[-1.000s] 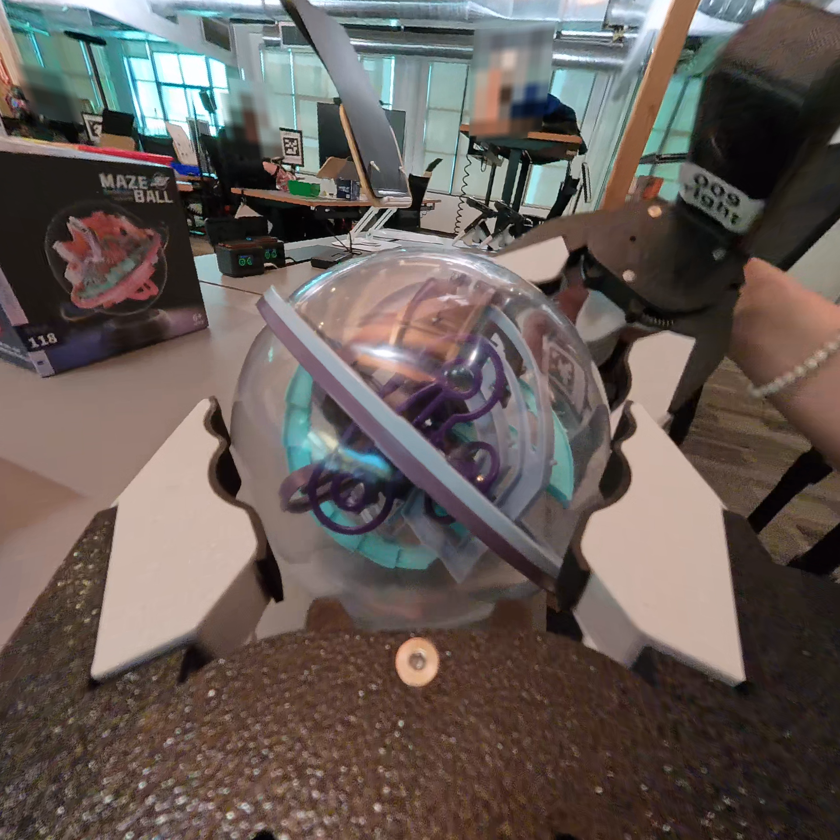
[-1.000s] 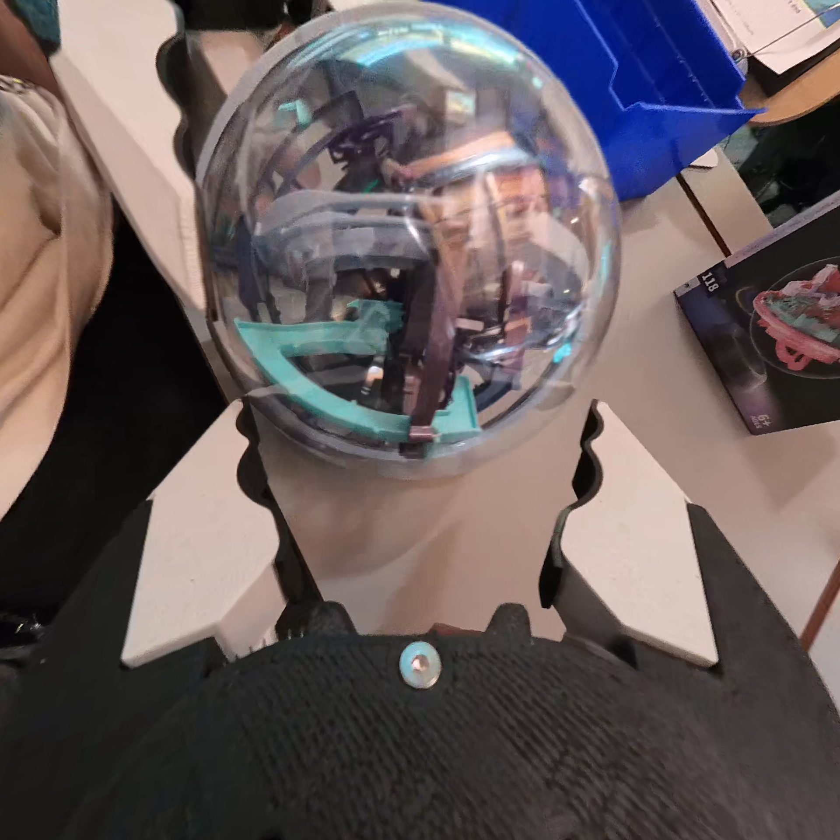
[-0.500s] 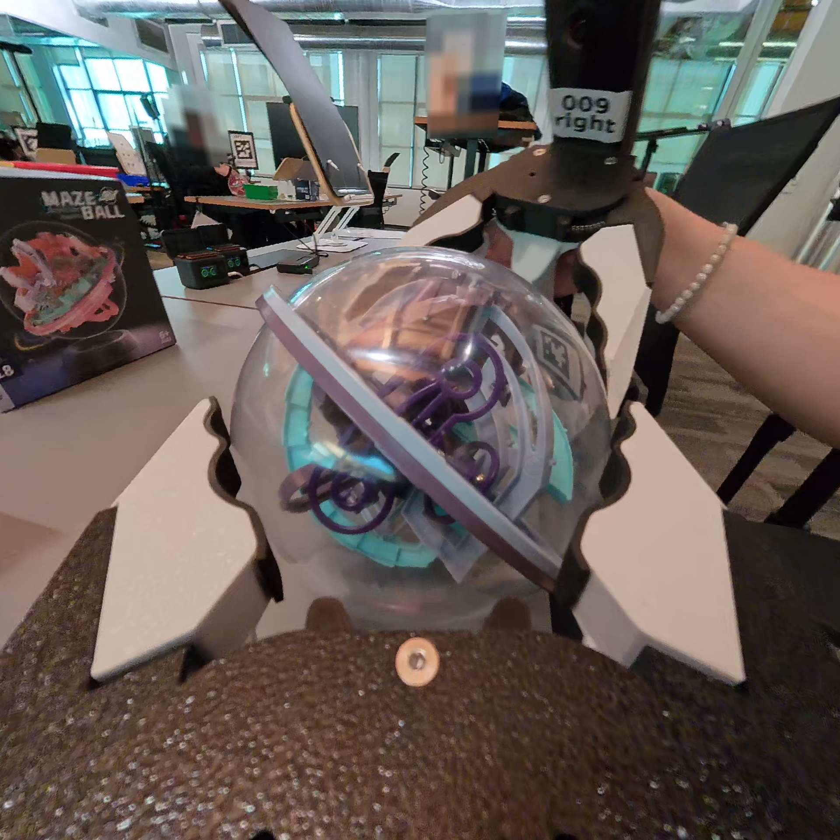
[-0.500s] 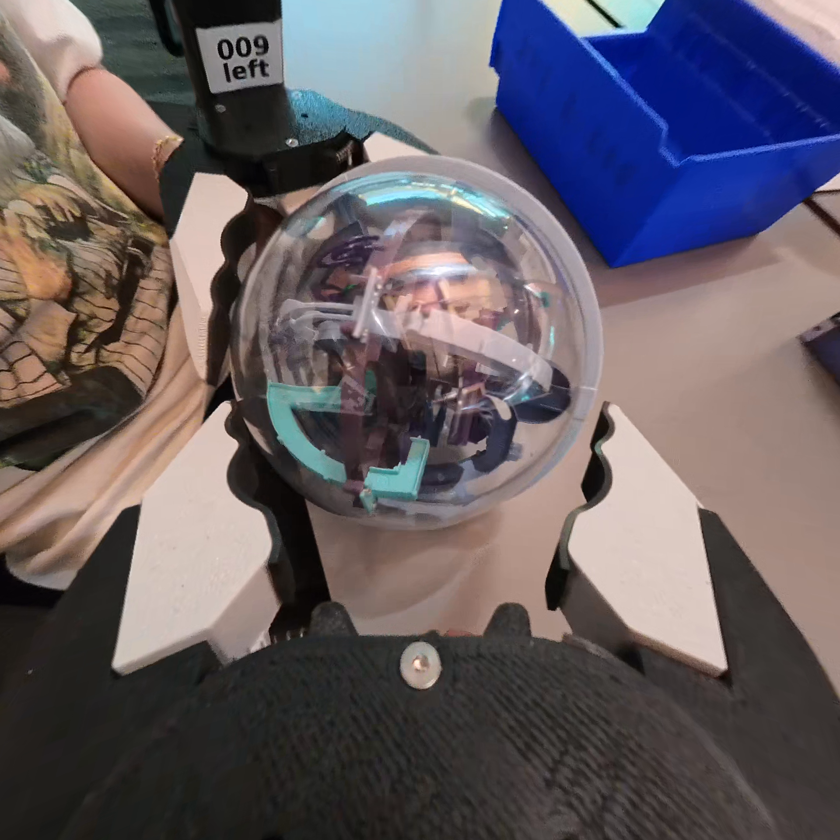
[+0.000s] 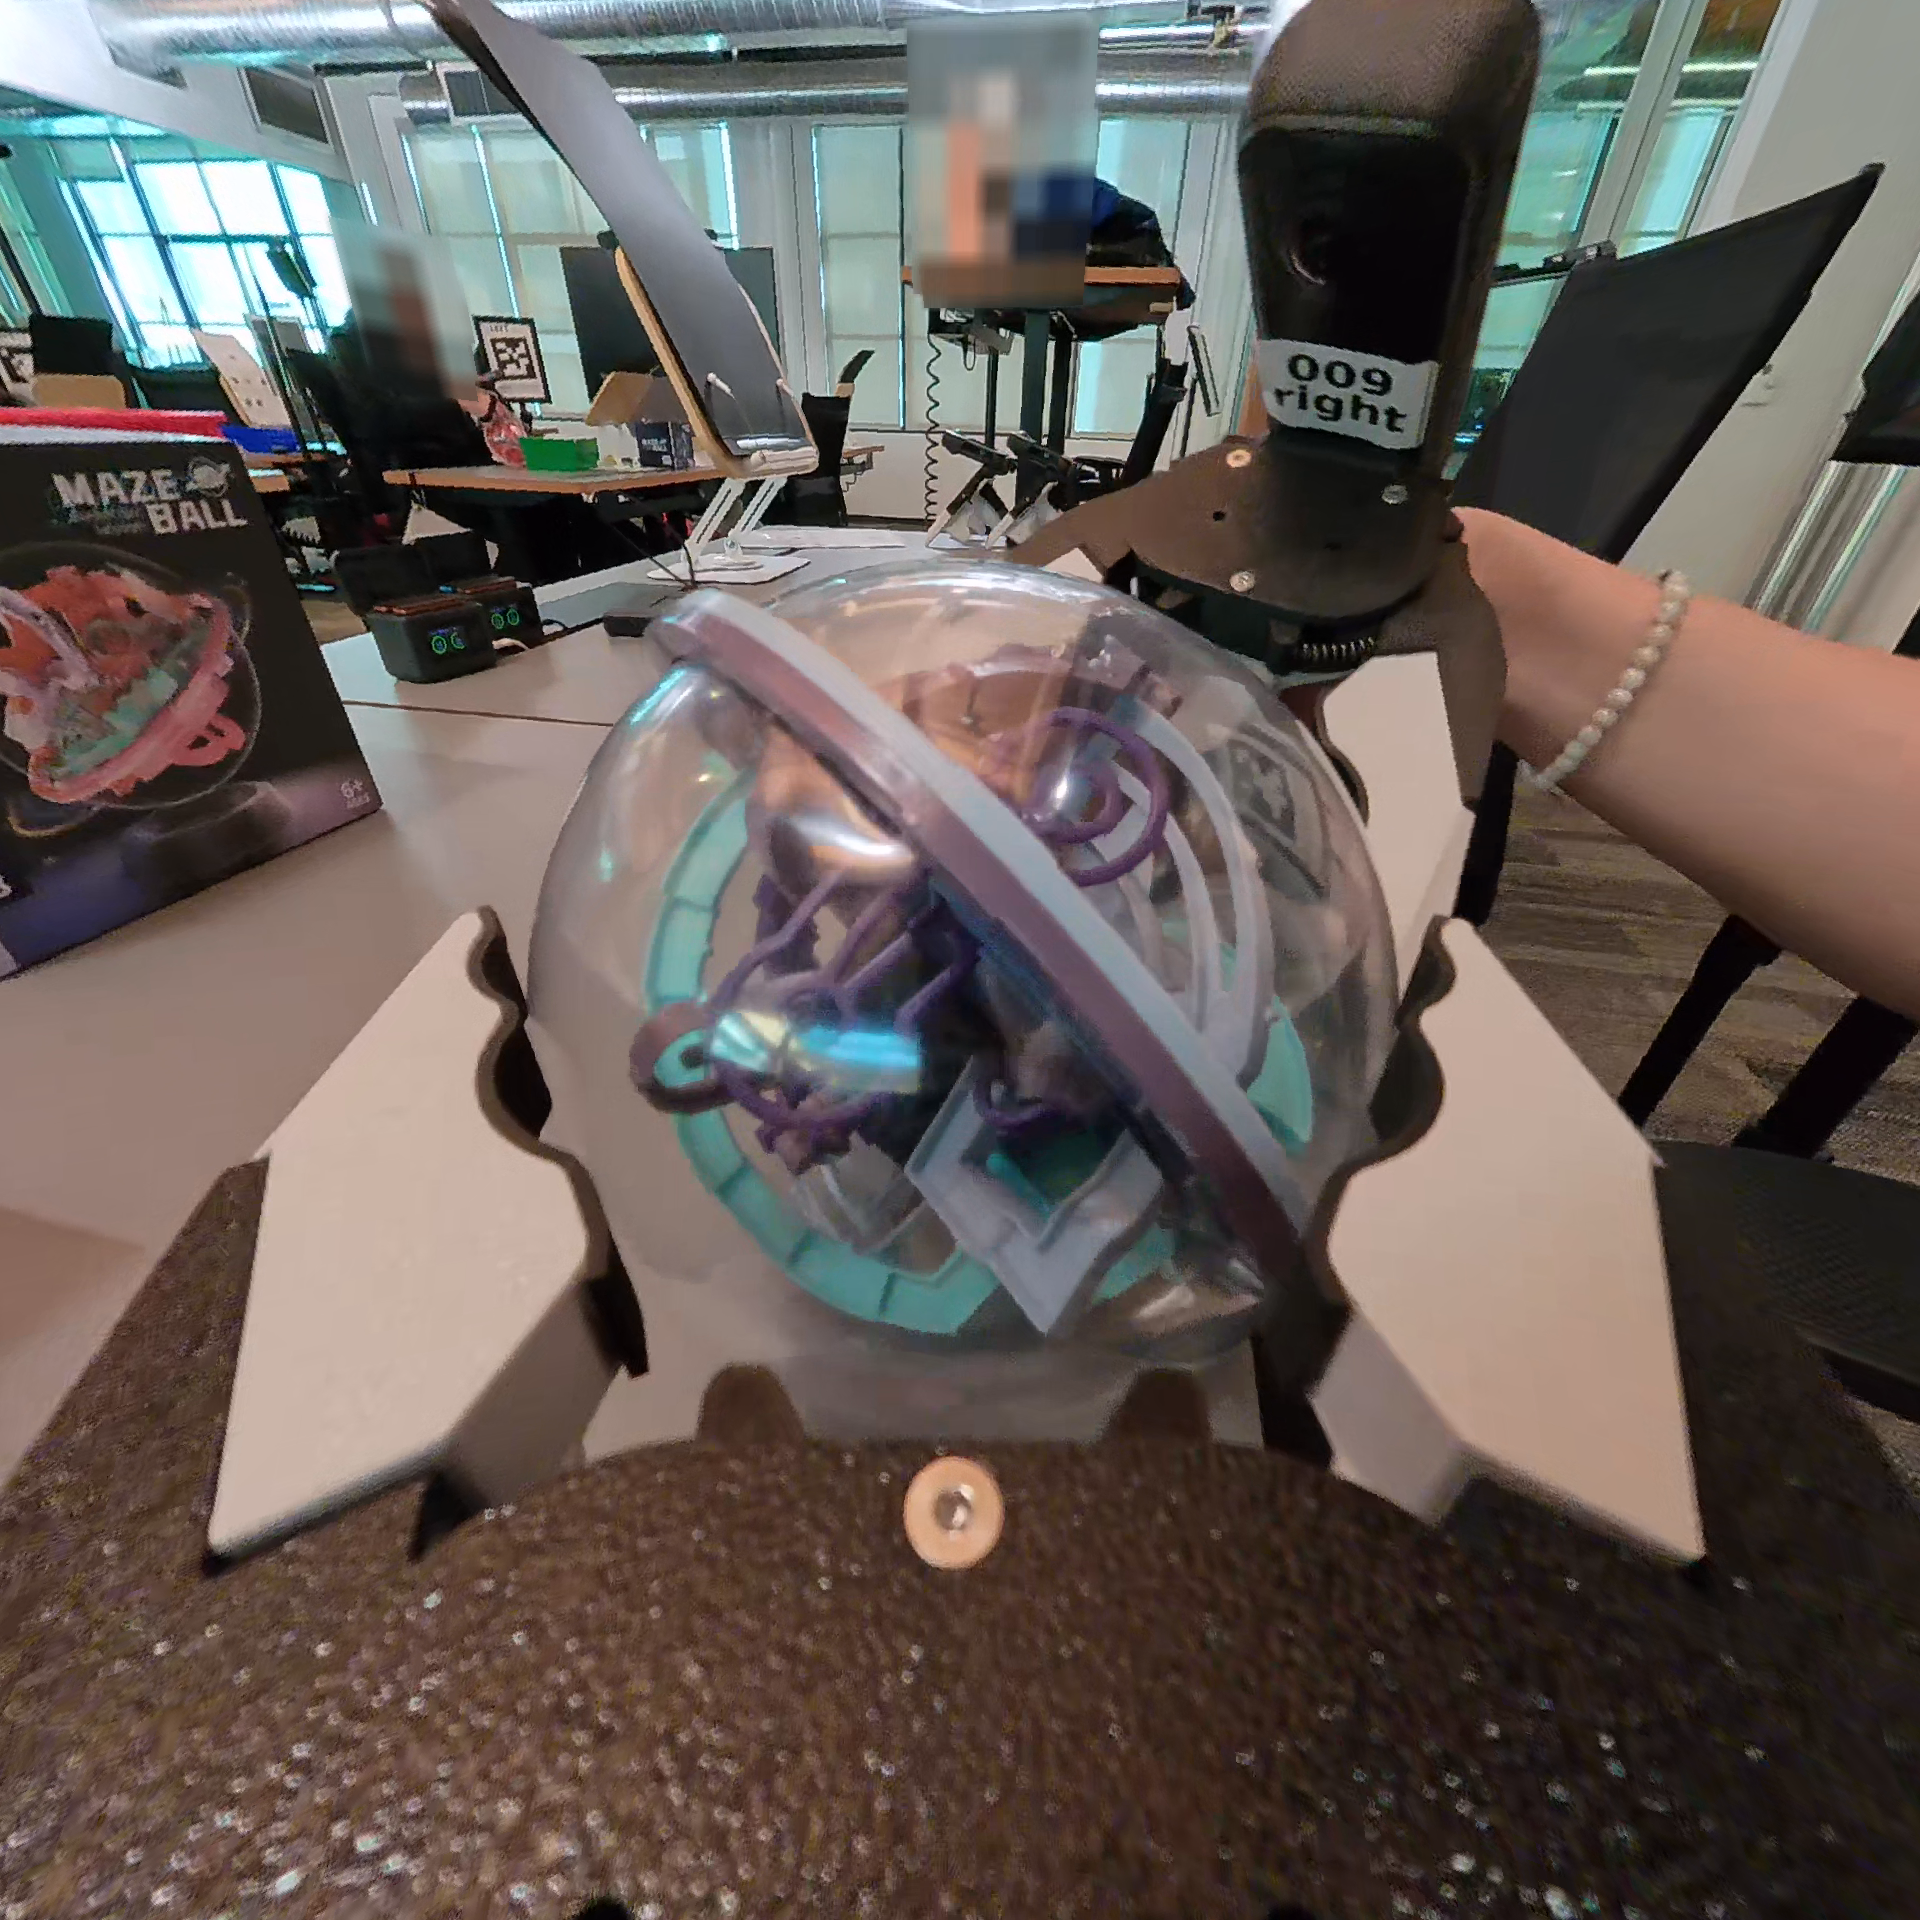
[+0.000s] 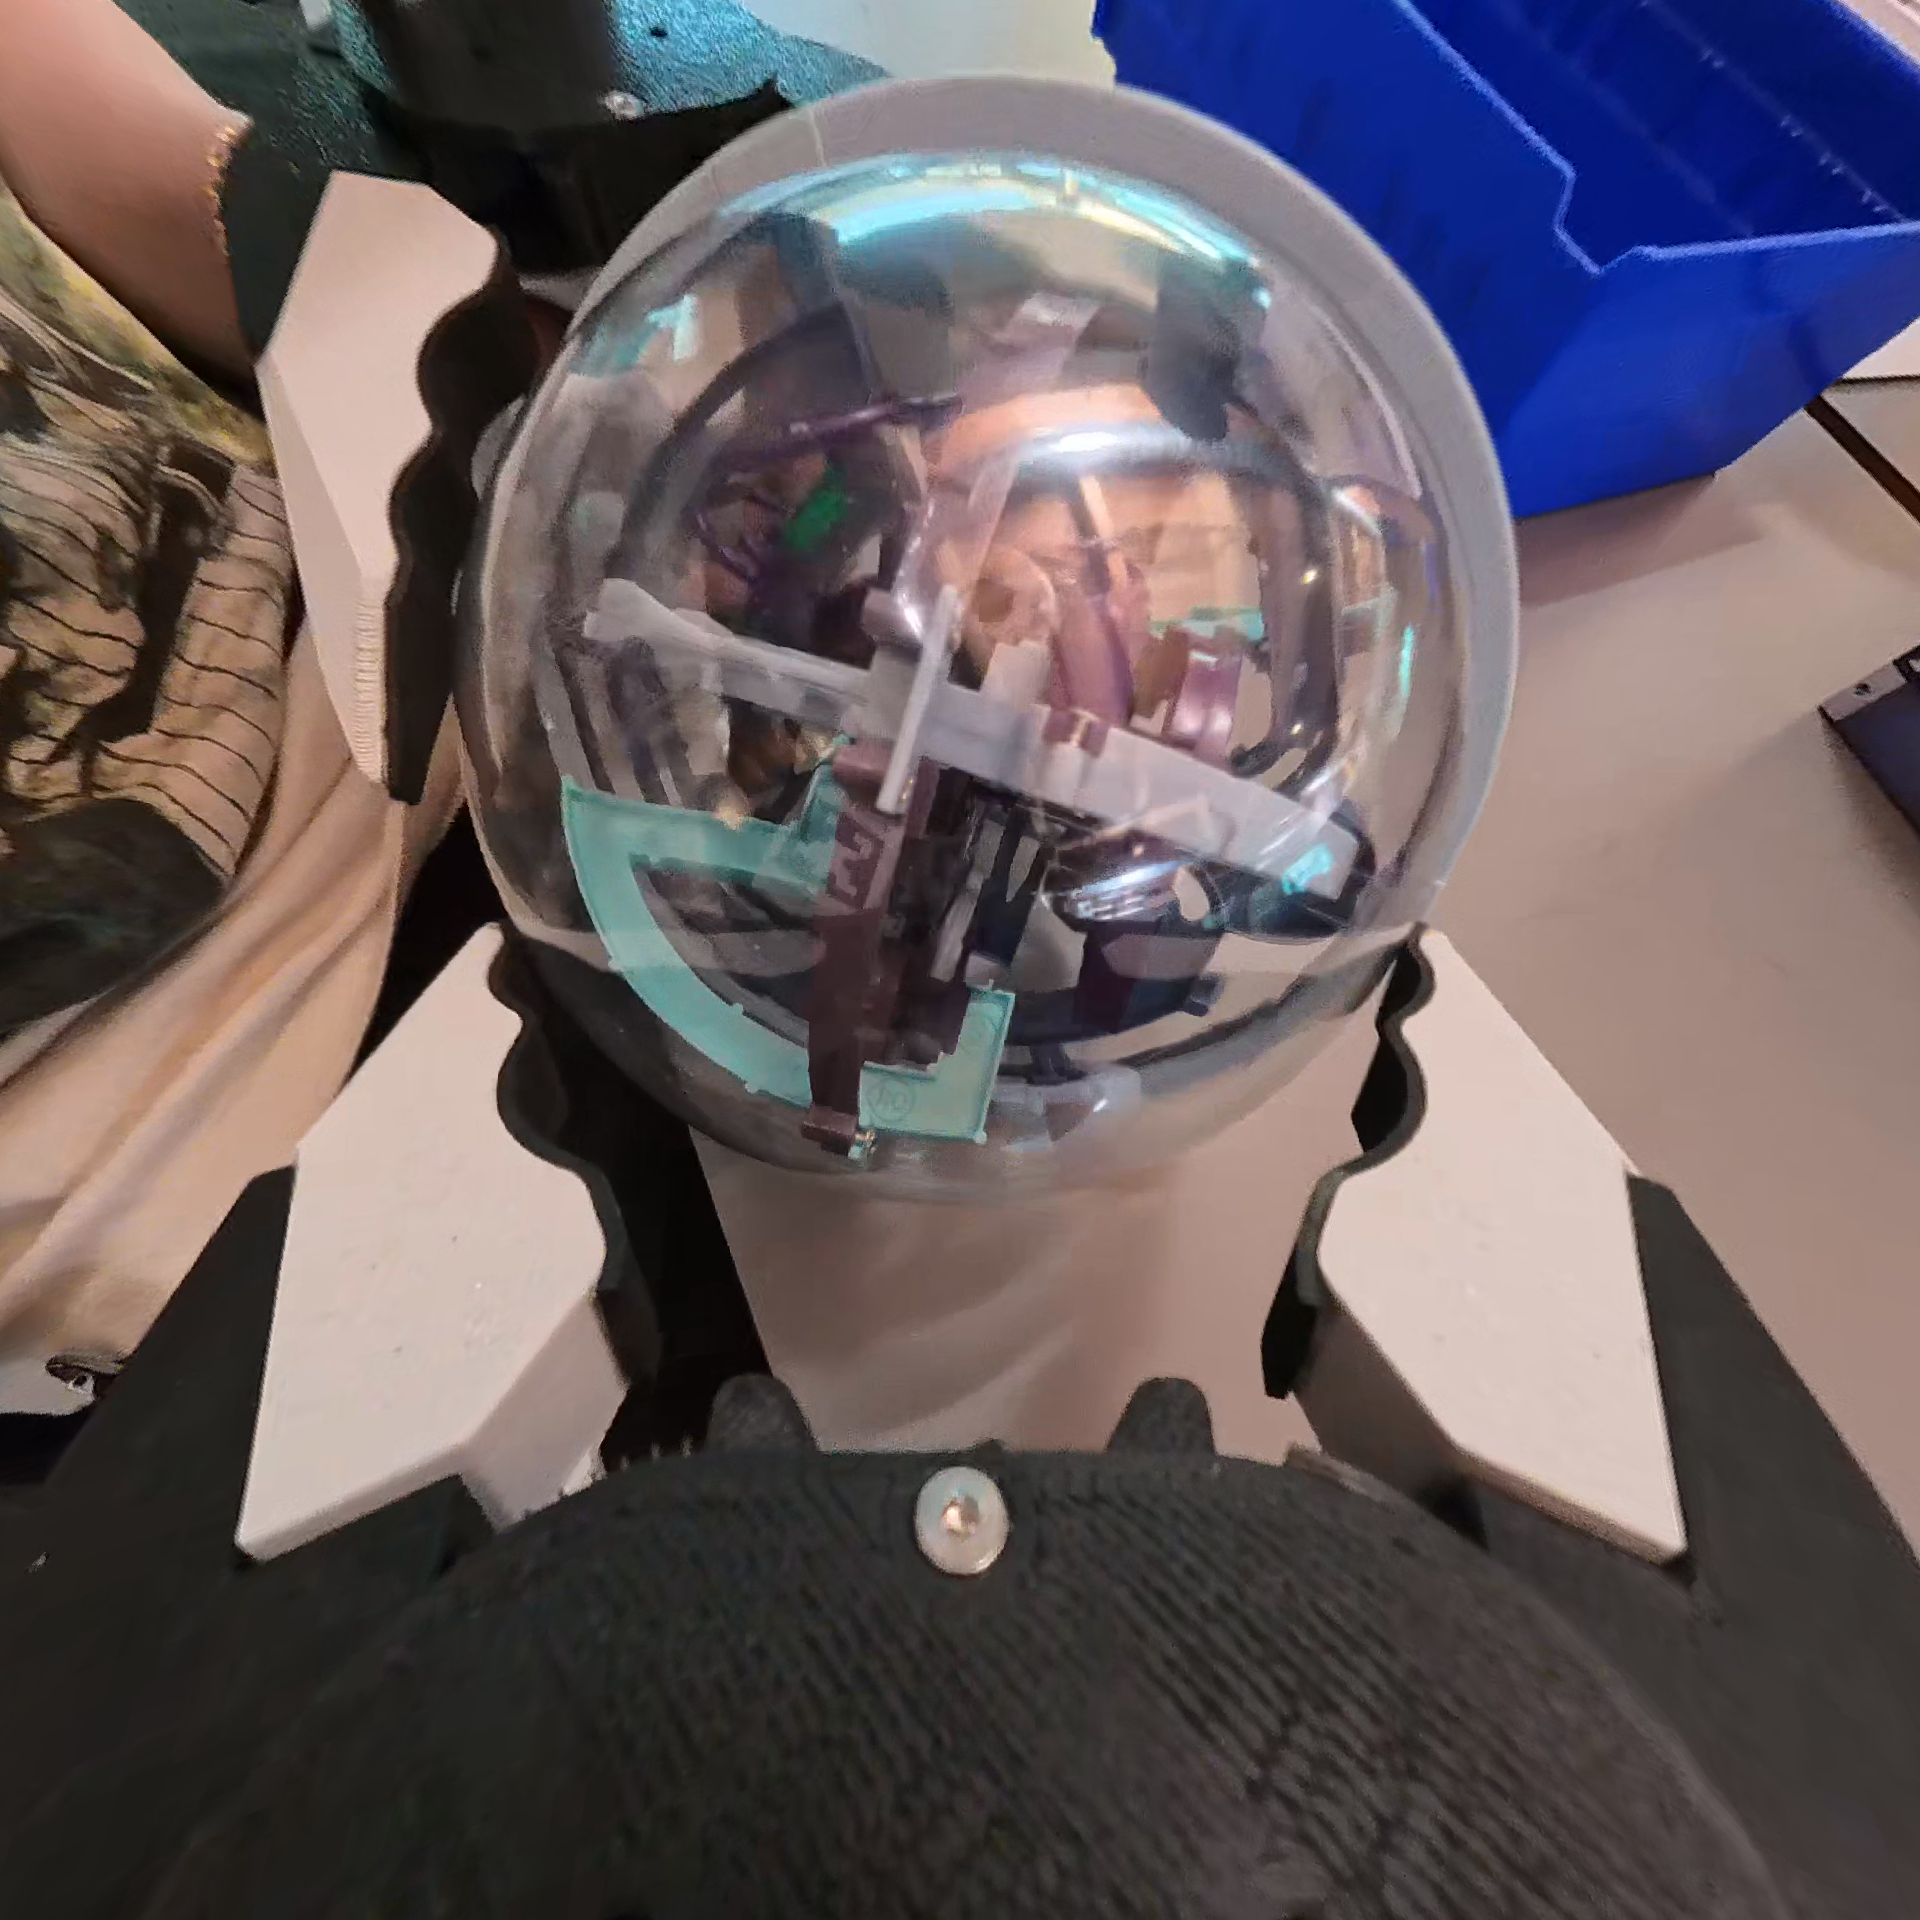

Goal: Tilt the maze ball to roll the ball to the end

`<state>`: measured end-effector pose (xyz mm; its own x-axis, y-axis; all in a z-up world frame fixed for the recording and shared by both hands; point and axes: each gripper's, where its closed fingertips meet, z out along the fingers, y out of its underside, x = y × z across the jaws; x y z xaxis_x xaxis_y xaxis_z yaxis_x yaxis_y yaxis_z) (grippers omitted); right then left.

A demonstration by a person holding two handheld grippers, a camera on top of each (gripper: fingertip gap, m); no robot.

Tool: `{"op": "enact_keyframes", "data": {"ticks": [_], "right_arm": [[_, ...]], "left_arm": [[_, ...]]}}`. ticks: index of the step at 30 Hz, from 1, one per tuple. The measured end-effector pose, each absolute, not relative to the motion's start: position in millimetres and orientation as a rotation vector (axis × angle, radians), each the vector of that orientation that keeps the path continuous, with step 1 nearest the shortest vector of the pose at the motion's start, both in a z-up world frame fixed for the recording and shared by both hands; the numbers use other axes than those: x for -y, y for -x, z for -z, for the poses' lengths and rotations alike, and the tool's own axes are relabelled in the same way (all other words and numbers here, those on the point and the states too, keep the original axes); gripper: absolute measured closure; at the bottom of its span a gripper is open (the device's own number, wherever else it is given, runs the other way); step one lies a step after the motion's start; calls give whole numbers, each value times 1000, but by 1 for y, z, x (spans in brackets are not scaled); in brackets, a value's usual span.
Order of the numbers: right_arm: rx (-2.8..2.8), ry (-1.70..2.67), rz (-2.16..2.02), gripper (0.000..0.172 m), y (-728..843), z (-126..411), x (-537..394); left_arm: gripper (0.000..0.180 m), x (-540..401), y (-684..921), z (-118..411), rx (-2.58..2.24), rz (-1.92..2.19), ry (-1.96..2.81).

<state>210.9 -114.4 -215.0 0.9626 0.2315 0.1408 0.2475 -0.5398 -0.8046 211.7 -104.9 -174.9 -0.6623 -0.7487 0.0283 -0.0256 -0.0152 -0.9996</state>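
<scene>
The maze ball (image 5: 966, 966) is a clear sphere with teal, purple and grey tracks inside and a grey seam band running diagonally. My left gripper (image 5: 966, 930) is shut on it, with both white fingers (image 5: 416, 1195) pressed against its sides above the table. The small ball inside is not clear to me. The right gripper's black body (image 5: 1340, 499) stands just behind the sphere. In the right wrist view the maze ball (image 6: 987, 623) fills the space ahead of my right gripper (image 6: 956, 951). Its jaws stand wide, with the fingertips (image 6: 468, 1039) at the sphere's near sides.
The maze ball's dark box (image 5: 156, 707) stands on the beige table (image 5: 208, 1039) at the left. A blue bin (image 6: 1558, 208) sits beyond the sphere. A person's forearm (image 5: 1714, 779) and torso (image 6: 125, 623) are close by. A black chair (image 5: 1662, 364) stands off the table's right edge.
The right gripper swung round behind the sphere and closed in until its tips reached it. The sphere turned in the left gripper's grasp: its seam band now runs across a different part.
</scene>
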Motion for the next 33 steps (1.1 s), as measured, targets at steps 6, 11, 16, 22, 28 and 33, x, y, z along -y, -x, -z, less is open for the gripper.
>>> {"op": "enact_keyframes", "data": {"ticks": [6,11,16,22,28,33], "right_arm": [[265,2126,22,16,-208,219,111],[197,2081,35,16,-208,216,107],[143,2014,50,17,-207,214,104],[116,1963,109,18,-205,213,105],[103,1993,222,19,-202,214,111],[87,2002,314,19,-200,214,114]], "left_arm": [[22,103,-211,175,-1738,1768,854],[23,101,-212,179,-1863,1760,863],[23,100,-212,181,-1940,1771,859],[23,102,-209,183,-2026,1740,787],[24,105,-203,184,-2118,1682,664],[23,107,-199,186,-2191,1622,579]]}}
